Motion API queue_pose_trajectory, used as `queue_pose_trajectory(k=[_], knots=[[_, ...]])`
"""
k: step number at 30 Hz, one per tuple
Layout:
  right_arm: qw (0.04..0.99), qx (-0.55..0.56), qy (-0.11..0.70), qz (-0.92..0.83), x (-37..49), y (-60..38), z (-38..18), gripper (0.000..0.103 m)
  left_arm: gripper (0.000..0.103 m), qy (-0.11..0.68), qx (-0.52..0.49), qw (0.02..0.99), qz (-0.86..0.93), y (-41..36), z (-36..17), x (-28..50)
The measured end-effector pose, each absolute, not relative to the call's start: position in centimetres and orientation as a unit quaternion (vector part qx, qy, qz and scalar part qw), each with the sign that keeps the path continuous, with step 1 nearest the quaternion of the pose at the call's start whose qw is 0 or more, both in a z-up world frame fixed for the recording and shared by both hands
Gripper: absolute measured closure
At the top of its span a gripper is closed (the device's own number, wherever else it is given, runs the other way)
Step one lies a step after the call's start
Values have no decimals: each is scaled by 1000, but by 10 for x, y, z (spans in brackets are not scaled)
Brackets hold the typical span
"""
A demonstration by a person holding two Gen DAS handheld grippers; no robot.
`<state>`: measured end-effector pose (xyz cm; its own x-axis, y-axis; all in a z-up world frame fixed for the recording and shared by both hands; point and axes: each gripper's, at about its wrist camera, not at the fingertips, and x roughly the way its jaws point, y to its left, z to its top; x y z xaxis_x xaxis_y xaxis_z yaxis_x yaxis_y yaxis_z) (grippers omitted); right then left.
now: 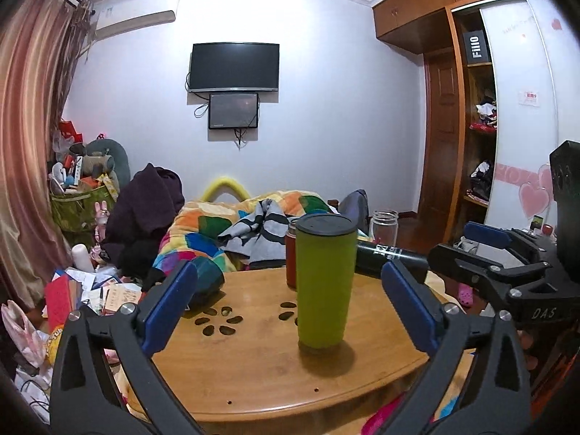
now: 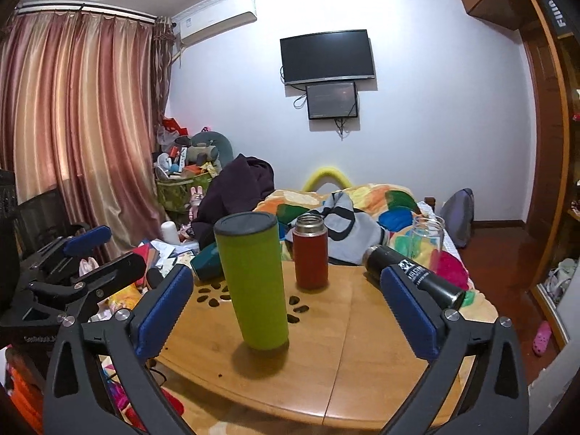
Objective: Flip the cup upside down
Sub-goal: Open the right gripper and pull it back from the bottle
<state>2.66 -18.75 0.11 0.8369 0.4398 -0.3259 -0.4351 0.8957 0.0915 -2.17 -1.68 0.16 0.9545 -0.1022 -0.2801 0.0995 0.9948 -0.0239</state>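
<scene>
A tall green cup [image 1: 323, 282] with a dark grey end on top stands on the round wooden table [image 1: 253, 369]; it also shows in the right wrist view [image 2: 253, 282]. My left gripper [image 1: 286, 308] is open and empty, its blue pads a little short of the cup on either side. My right gripper [image 2: 286, 308] is open and empty, the cup standing between and beyond its pads. The right gripper shows at the right edge of the left wrist view [image 1: 507, 253], and the left gripper at the left edge of the right wrist view [image 2: 72, 264].
A red flask [image 2: 310, 252] stands behind the green cup. A black bottle [image 2: 413, 275] lies on its side at the table's right. A clear glass jar [image 2: 427, 241] and a teal object [image 2: 206, 262] are at the table's far edge. A cluttered bed lies behind.
</scene>
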Motion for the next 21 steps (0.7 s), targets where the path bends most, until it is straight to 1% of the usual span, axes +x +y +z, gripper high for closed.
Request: queue_pose_trajectory(k=[8, 15, 21], knots=[[965, -3, 166, 202, 6, -188, -2, 0, 0, 145, -26, 988, -52, -13, -5, -27], [965, 10, 176, 192, 8, -194, -8, 0, 0, 146, -25, 988, -48, -14, -10, -27], [967, 9, 168, 191, 5, -195, -8, 0, 0, 144, -21, 988, -42, -16, -14, -26]])
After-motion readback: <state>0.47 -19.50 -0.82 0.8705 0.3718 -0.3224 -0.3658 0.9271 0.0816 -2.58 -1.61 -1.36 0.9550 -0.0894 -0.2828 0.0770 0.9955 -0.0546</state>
